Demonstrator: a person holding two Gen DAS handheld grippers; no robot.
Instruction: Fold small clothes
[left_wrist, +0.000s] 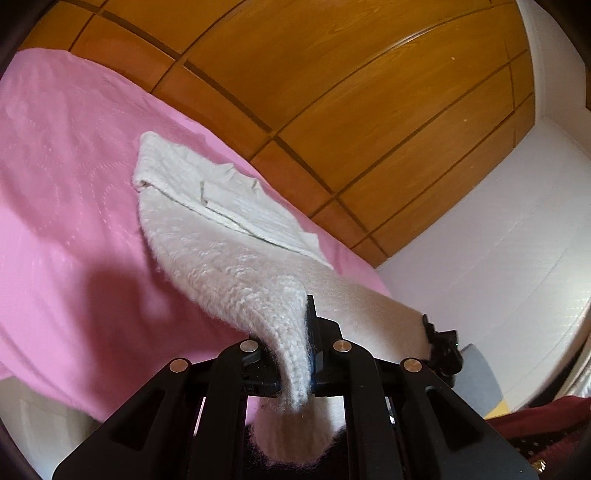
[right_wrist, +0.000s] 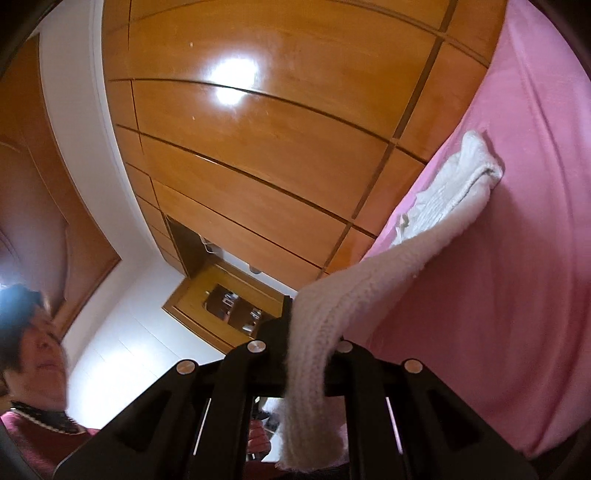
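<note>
No readable text; small tag (left_wrist: 204, 192) on the white knit garment (left_wrist: 221, 254) is too small to read. The surface is a bed with a pink sheet (left_wrist: 66, 177), backed by glossy wood wardrobe panels (right_wrist: 258, 147) and a white wall (left_wrist: 498, 258). Left claw (left_wrist: 295, 354) is clamped on one near corner of the knit, right claw (right_wrist: 306, 350) on the other. Near edge is lifted off the bed; the far folded end lies on the sheet. Both claws are tilted upward.
</note>
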